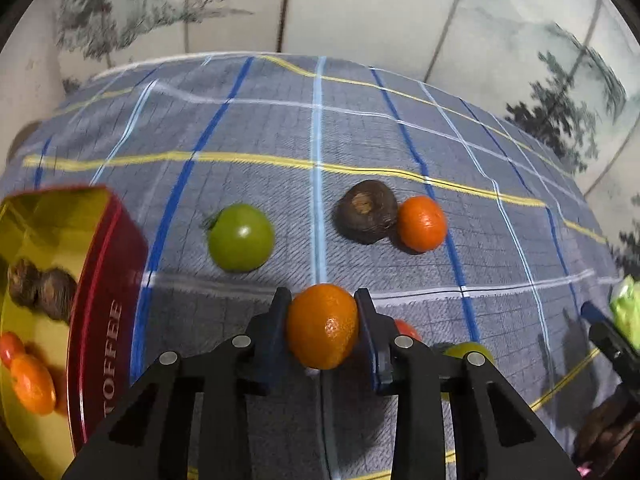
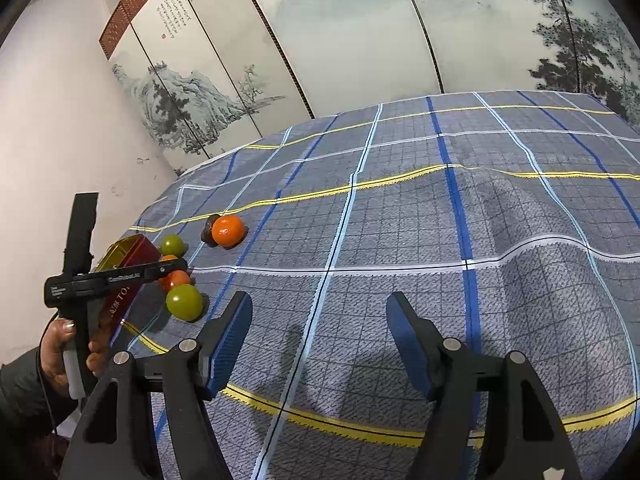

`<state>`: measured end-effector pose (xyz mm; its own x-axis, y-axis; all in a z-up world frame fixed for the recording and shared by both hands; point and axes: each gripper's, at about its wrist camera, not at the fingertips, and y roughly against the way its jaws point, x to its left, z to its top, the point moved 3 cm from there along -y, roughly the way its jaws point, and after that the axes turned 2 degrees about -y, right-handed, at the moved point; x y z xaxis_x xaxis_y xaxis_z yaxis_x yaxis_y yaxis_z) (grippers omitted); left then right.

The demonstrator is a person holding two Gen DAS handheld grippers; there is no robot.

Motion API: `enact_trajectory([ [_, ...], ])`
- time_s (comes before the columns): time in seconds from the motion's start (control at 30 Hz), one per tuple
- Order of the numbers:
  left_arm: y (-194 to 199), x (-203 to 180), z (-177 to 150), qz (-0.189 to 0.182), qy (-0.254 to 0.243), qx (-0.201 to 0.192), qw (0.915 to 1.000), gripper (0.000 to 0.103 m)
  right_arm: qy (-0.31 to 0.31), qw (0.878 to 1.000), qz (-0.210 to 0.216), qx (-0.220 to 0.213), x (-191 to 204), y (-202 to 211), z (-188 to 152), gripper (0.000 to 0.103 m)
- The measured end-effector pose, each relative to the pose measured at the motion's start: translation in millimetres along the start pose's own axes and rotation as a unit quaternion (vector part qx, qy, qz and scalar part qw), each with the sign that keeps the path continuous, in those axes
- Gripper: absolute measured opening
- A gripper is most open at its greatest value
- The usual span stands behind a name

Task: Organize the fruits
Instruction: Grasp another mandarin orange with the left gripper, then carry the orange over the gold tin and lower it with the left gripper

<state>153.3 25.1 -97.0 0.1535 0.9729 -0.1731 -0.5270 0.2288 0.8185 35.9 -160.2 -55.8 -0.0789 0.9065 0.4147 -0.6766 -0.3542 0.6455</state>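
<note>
Now left gripper (image 1: pixel 322 326) jaws clamped on orange (image 1: pixel 322 326), tin (image 1: pixel 106 308) just left. Right gripper (image 2: pixel 320 344) jaws wide apart, hovering over worktop (image 2: pixel 520 280), touching nothing.

A blue plaid cloth (image 2: pixel 400 240) lies before a painted landscape screen (image 2: pixel 340 32)

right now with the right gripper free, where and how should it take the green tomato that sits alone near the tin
Grip the green tomato across its round middle, coming from above with fingers either side. It sits clear of the toffee tin and the dark fruit, so both flanks look free; its stem points sideways, so avoid pinching there. The right gripper is open.
</note>
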Motion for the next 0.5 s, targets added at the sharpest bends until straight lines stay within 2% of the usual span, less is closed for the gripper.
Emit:
enact_trajectory([
  [0.13, 16, 11, -8, -0.015, 0.028, -0.003, 0.9995, 0.032, -0.002, 1.0, -0.003, 0.004, -2, -2, 0, 0.067],
  [0.33, 60, 7, -21, -0.024, 0.026, -0.024, 0.9991, 0.033, -0.005, 1.0, -0.013, 0.008, -3, -5, 1, 0.068],
  [0.5, 88, 6, -31, -0.023, 0.024, -0.037, 0.9988, 0.033, -0.004, 1.0, -0.024, 0.012, -4, -7, 0, 0.072],
])
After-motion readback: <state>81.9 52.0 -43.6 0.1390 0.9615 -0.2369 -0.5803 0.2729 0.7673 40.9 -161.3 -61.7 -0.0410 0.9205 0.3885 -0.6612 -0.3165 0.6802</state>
